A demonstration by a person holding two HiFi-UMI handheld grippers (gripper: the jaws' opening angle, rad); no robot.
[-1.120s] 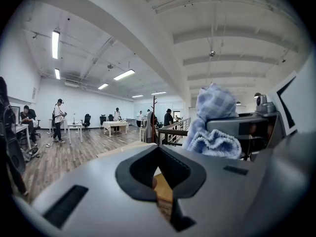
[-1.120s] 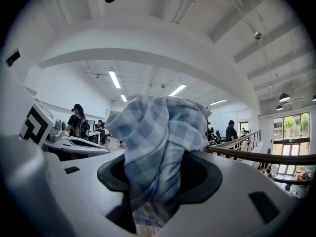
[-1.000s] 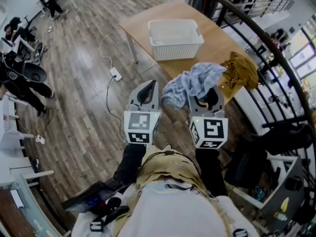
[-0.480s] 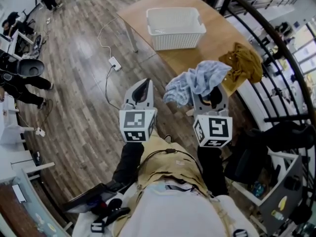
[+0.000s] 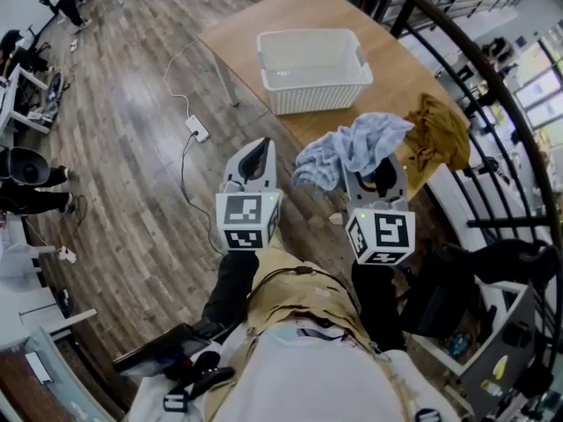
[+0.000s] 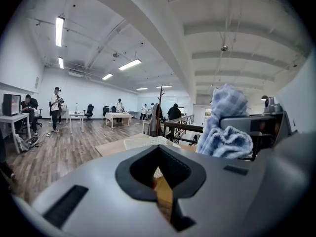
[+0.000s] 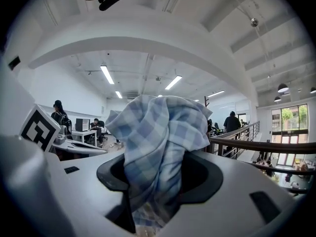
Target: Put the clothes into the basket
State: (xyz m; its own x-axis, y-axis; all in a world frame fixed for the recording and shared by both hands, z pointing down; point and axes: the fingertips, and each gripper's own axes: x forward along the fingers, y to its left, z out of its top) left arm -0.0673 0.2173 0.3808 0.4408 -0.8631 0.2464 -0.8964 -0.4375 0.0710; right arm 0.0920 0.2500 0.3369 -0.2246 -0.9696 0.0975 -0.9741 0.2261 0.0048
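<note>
A white plastic basket (image 5: 312,69) stands empty on the wooden table (image 5: 255,25); it also shows in the left gripper view as the basket (image 6: 148,142). My right gripper (image 5: 374,176) is shut on a bunched blue checked cloth (image 5: 352,146), held in the air short of the table's near edge. In the right gripper view the cloth (image 7: 158,142) fills the jaws of the right gripper (image 7: 148,216). A mustard-brown garment (image 5: 437,132) lies on the table's right end. My left gripper (image 5: 252,161) hangs beside it, shut and holding nothing; the left gripper (image 6: 165,191) looks towards the basket.
A dark curved railing (image 5: 493,86) runs close along the table's right side. A white power strip and cable (image 5: 196,128) lie on the wood floor left of the table. People sit at desks (image 5: 26,174) far to the left.
The head view has swung a little. Both grippers keep nearly the same place, and the blue cloth stays in the right gripper.
</note>
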